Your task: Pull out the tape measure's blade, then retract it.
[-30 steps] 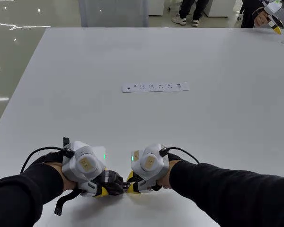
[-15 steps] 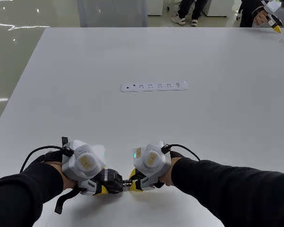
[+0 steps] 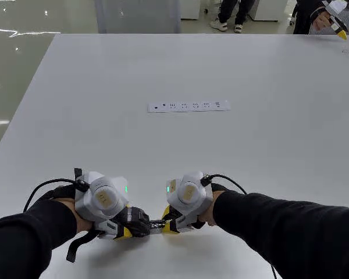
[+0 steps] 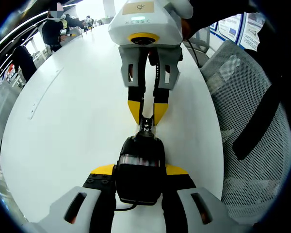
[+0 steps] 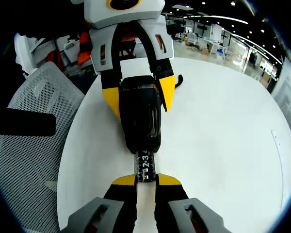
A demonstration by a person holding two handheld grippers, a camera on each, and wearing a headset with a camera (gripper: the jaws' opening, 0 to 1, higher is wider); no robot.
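A black tape measure point(image 3: 138, 221) lies near the front edge of the white table point(image 3: 232, 70). My left gripper point(image 3: 130, 225) is shut on its case point(image 4: 140, 167), one yellow fingertip on each side. A short stretch of blade point(image 5: 145, 166), printed with small numbers, sticks out of the case point(image 5: 141, 119). My right gripper point(image 5: 146, 180) is shut on the blade's end. In the head view the right gripper point(image 3: 166, 224) sits just right of the case, with the blade point(image 3: 156, 224) bridging the small gap. The two grippers face each other, the right gripper point(image 4: 146, 114) opposite the left gripper point(image 5: 138, 92).
A white power strip point(image 3: 189, 106) lies flat at the table's middle. A person's hand with another gripper point(image 3: 333, 17) is at the far right corner, and people's legs point(image 3: 232, 14) stand beyond the far edge. A grey mesh chair point(image 4: 242, 111) is behind me.
My right gripper has slid a little to the right, away from the case, and slightly more blade shows between the grippers. The left gripper has stayed put on the case.
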